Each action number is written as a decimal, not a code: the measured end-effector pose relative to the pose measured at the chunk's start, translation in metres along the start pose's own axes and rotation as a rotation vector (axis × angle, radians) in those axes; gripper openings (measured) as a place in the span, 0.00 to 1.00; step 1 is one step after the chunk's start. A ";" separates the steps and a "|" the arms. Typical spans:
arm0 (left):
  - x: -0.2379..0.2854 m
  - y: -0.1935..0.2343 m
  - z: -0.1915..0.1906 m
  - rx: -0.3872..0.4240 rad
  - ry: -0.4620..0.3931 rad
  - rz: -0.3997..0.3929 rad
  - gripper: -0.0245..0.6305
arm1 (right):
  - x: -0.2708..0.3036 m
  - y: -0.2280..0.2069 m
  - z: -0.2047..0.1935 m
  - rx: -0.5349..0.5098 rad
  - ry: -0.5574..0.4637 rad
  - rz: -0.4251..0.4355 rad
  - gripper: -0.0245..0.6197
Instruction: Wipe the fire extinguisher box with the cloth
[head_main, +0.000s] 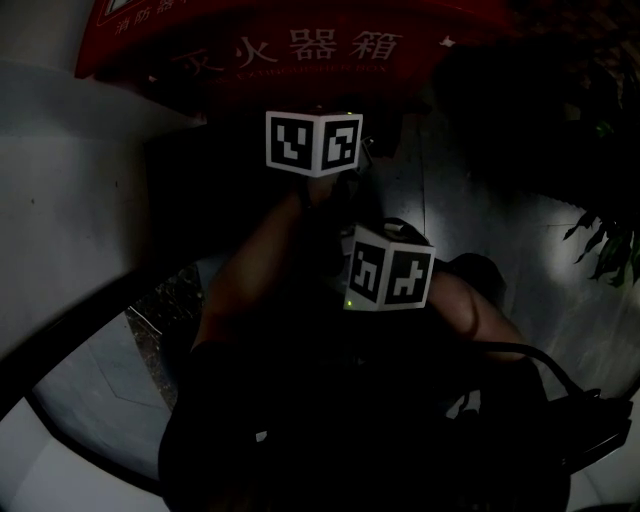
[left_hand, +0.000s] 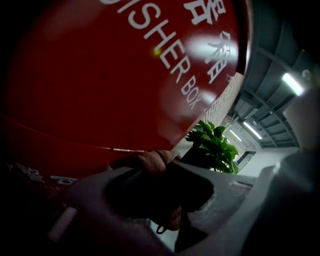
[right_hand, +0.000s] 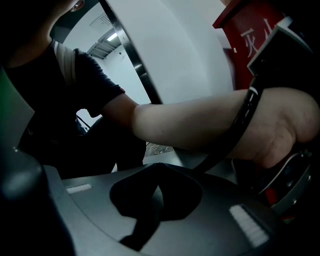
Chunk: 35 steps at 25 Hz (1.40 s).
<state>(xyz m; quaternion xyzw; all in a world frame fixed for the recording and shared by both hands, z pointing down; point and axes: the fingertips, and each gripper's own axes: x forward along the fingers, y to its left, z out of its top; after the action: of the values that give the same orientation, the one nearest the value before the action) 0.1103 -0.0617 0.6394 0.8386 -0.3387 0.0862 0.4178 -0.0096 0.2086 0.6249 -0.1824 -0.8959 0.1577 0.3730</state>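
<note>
Cloth (left_hand: 149, 160), pinched thinly in our left gripper (left_hand: 153, 170) jaws, could pull free dragging on the box (left_hand: 100, 75) edge at 6 o'clock; our right gripper (right_hand: 157, 166) jaws sit pressed together.

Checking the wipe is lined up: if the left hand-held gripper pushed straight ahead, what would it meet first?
Most likely the red fire extinguisher box, whose face looms just beyond the brown cloth clamped in the left hand-held gripper; whether cloth touches it is unclear.
</note>
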 end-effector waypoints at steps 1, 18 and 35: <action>-0.003 -0.002 0.003 0.003 -0.005 -0.005 0.20 | 0.001 0.001 -0.001 -0.001 0.007 0.005 0.04; -0.048 -0.075 0.073 -0.005 -0.179 -0.207 0.20 | 0.008 0.000 -0.005 -0.019 0.045 -0.007 0.04; -0.082 -0.114 0.114 0.058 -0.273 -0.292 0.20 | 0.019 -0.008 0.000 -0.003 0.041 0.012 0.04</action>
<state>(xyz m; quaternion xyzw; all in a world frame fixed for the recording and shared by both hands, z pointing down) 0.1057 -0.0591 0.4584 0.8945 -0.2642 -0.0802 0.3516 -0.0234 0.2102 0.6398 -0.1914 -0.8873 0.1549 0.3900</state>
